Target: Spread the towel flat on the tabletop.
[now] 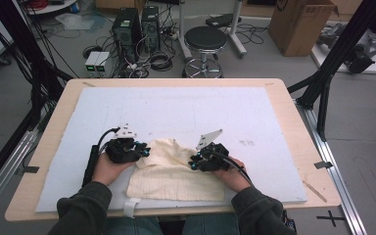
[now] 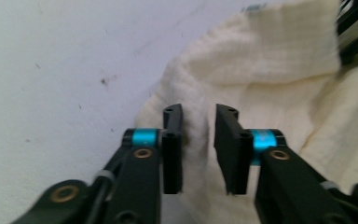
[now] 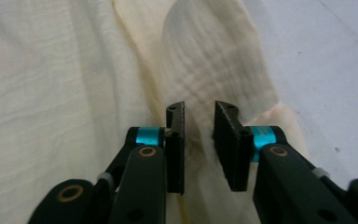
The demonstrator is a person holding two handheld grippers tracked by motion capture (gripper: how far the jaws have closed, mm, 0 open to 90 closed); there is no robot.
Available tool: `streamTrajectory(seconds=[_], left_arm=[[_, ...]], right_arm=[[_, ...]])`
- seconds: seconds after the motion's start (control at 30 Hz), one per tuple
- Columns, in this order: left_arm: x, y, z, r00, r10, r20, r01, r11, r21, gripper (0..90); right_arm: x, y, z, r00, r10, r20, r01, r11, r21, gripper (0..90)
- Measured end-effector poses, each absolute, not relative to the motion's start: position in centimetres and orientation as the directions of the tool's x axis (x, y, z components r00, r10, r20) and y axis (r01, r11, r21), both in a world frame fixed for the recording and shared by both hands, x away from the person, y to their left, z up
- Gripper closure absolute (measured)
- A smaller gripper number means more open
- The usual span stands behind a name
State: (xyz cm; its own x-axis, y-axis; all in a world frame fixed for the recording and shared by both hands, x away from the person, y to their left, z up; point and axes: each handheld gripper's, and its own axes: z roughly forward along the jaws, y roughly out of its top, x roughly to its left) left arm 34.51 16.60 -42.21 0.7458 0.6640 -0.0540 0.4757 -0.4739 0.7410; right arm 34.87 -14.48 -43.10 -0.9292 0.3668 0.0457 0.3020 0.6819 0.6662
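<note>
Closest to the camera in the high view you get two dark green sleeves (image 1: pixel 83 208) coming in from the bottom edge, each hand wrapped around a black gripper. Between them is a cream cloth (image 1: pixel 174 171), lying on the near middle of a pale blue-white mat (image 1: pixel 186 107) that covers most of the wooden table (image 1: pixel 301 142). The near part of the cloth is flat and squared off, while the far part is bunched up into a soft hump.

The left gripper (image 1: pixel 144 151) sits at the cloth's left edge, pointing inward. In the left gripper view its jaws are a little apart, with a ridge of cloth (image 2: pixel 261 70) running through the gap, but the pads aren't pressing on it, so nothing is actually clamped.

Same deal on the other side: the right gripper (image 1: pixel 194 161) is at the right edge of the hump, facing the left one. In the right gripper view its jaws stand slightly apart over a fold of cloth (image 3: pixel 205 60), not pinching it.

Further back, past the table, there's a black stool (image 1: pixel 204 41), two computer towers (image 1: pixel 137 27) with a tangle of cables on the floor, and a cardboard box (image 1: pixel 298 24) off to the right.
</note>
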Motion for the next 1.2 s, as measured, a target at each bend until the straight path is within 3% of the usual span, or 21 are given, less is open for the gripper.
streamTrajectory(seconds=[0.07, 0.23, 0.5, 0.73, 0.87, 0.9, 0.93, 1.2], left_arm=[[34.4, 16.1, -42.8, 0.754, 0.656, -0.032, 0.482, -0.52, 0.706, 81.8], [34.3, 16.2, -43.3, 0.756, 0.654, -0.03, 0.484, -0.527, 0.699, 82.9], [34.2, 16.2, -43.3, 0.756, 0.654, -0.023, 0.479, -0.529, 0.7, 82.9], [34.1, 16.2, -43.4, 0.754, 0.657, -0.022, 0.478, -0.525, 0.704, 82.9], [34.1, 16.3, -43.4, 0.756, 0.655, -0.018, 0.472, -0.525, 0.708, 83.9], [34.1, 16.4, -43.3, 0.757, 0.653, -0.016, 0.469, -0.526, 0.71, 84.3], [34.1, 16.6, -43.2, 0.753, 0.658, -0.019, 0.471, -0.519, 0.714, 84.7], [34.4, 17.7, -42.1, 0.706, 0.708, -0.016, 0.446, -0.427, 0.786, 86.5]], right_arm=[[34.8, -14.8, -42.9, -0.932, 0.356, 0.07, 0.307, 0.671, 0.675, 67.3], [34.8, -16.0, -41.3, -0.932, 0.351, 0.093, 0.311, 0.641, 0.702, 58.8], [36.5, -18.5, -39.2, -0.888, 0.455, 0.071, 0.354, 0.575, 0.738, 64.8], [38.3, -17.4, -41.7, -0.857, 0.502, 0.113, 0.453, 0.634, 0.627, 63.4], [38.5, -16.6, -42.5, -0.864, 0.49, 0.116, 0.461, 0.674, 0.577, 71.2], [38.5, -16.6, -42.6, -0.868, 0.485, 0.109, 0.451, 0.678, 0.581, 79.3], [38.6, -16.7, -42.6, -0.873, 0.471, 0.13, 0.45, 0.671, 0.589, 81.3], [38.2, -17.9, -40.6, -0.856, 0.516, 0.032, 0.404, 0.629, 0.664, 84.1]])
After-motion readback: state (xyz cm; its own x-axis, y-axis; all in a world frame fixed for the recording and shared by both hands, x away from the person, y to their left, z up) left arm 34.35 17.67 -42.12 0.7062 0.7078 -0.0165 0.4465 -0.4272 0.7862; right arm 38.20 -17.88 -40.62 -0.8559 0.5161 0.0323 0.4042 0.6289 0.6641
